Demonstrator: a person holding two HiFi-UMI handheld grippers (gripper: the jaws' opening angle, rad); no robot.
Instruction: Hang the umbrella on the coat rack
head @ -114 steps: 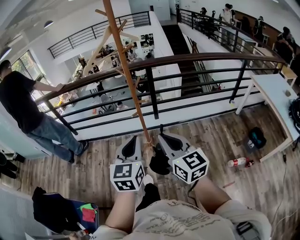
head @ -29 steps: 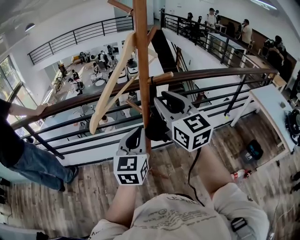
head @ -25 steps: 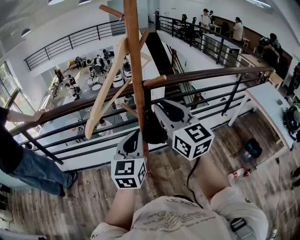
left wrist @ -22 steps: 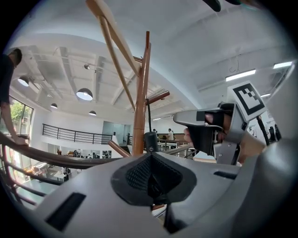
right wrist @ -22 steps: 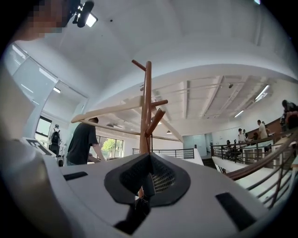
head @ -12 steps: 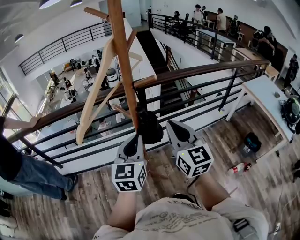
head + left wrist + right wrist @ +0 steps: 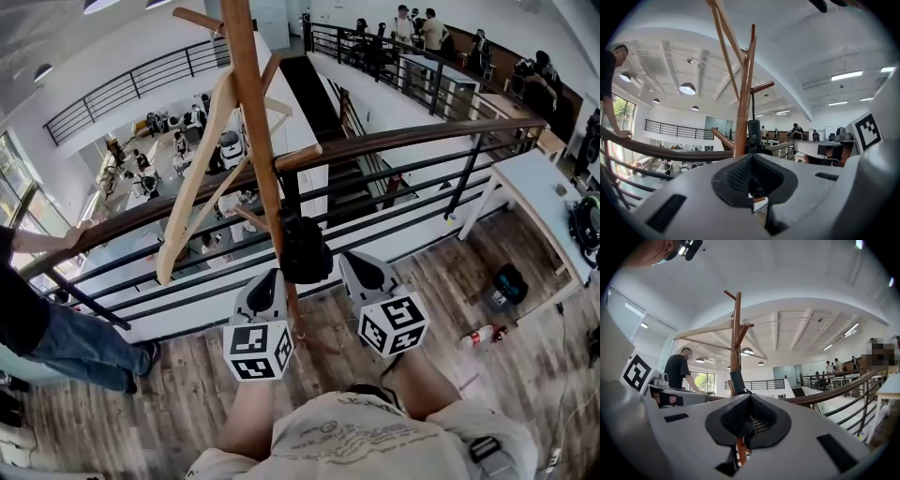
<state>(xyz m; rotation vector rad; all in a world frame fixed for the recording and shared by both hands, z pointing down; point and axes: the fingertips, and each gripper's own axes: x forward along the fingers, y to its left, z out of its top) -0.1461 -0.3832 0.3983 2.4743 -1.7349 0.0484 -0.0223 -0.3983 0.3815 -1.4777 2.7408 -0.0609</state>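
The wooden coat rack [image 7: 253, 122] rises in front of me, just inside the railing. A black folded umbrella [image 7: 305, 251] hangs against its pole below a short peg, free of both grippers. My left gripper [image 7: 267, 283] is shut and empty, low and just left of the pole. My right gripper [image 7: 356, 269] is shut and empty, to the right of the umbrella and slightly below it. The left gripper view shows the umbrella [image 7: 754, 133] beside the pole [image 7: 742, 112], beyond the shut jaws. In the right gripper view the umbrella [image 7: 738, 380] hangs on the pole [image 7: 735, 343].
A wooden clothes hanger [image 7: 197, 187] hangs on the rack's left side. A dark railing [image 7: 403, 136] runs across behind the rack, over an open atrium. A person [image 7: 37, 319] leans on it at the left. A white table [image 7: 553, 197] and a bottle [image 7: 478, 335] lie to the right.
One second ago my right gripper was raised at the umbrella by the rack. It has come down and back, and the umbrella stays hanging. The left gripper has barely moved.
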